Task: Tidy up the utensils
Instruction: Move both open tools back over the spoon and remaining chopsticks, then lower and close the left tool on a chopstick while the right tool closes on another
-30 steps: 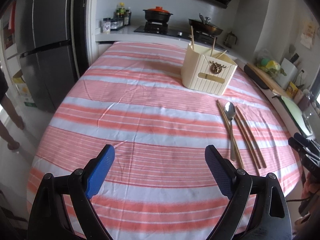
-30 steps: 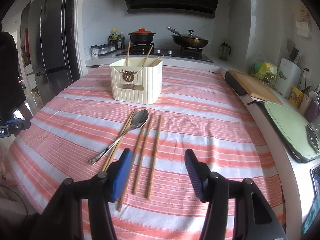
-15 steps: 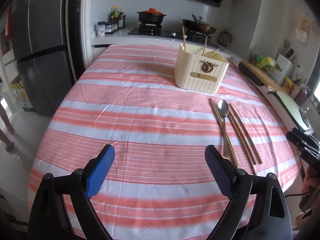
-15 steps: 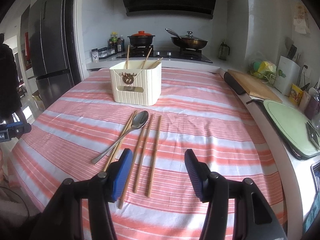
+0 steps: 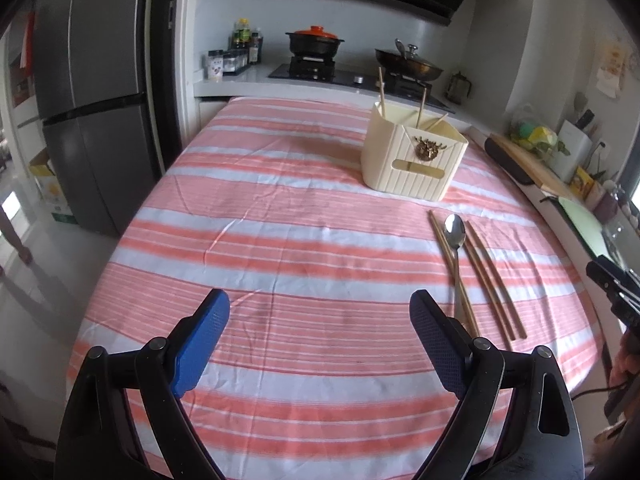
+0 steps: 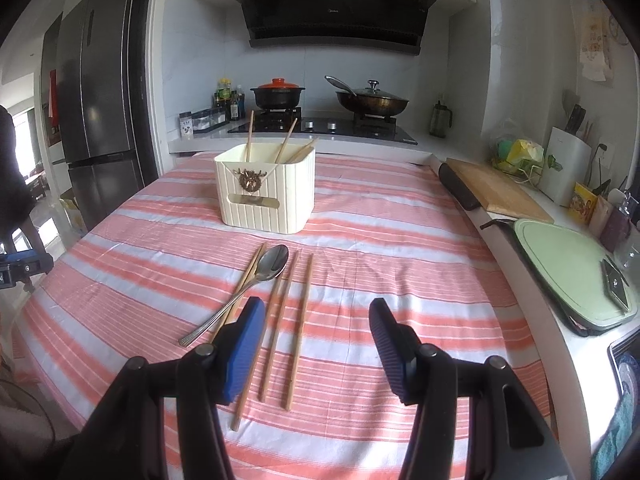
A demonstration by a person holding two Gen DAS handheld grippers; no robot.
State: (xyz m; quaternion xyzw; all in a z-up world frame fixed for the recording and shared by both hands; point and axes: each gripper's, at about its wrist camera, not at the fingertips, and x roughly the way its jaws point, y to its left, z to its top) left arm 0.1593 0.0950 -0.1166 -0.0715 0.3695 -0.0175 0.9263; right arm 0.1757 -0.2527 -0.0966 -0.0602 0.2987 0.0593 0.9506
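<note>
My left gripper (image 5: 319,334) hangs over bare striped tablecloth (image 5: 280,248), jaws spread wide, nothing between the blue pads. My right gripper (image 6: 316,346) stands about half open, also empty, above the near ends of the loose utensils.

On the cloth: a metal spoon (image 6: 256,280) lies with its bowl toward the cream utensil holder (image 6: 266,192), its handle crossing one chopstick (image 6: 250,280); two more chopsticks (image 6: 290,320) lie just right of it, roughly parallel. Three chopsticks (image 6: 280,146) already stand in the holder, leaning at different angles.

Against a second ago: neither jaw opening has changed. The spoon, the chopsticks and the holder lie just as they did. In the left view the scene has shifted a little: the holder sits slightly lower and the fridge (image 5: 92,120) fills more of the left edge. The right view is nearly the same, with the stove (image 6: 320,124) a touch lower in frame.
</note>
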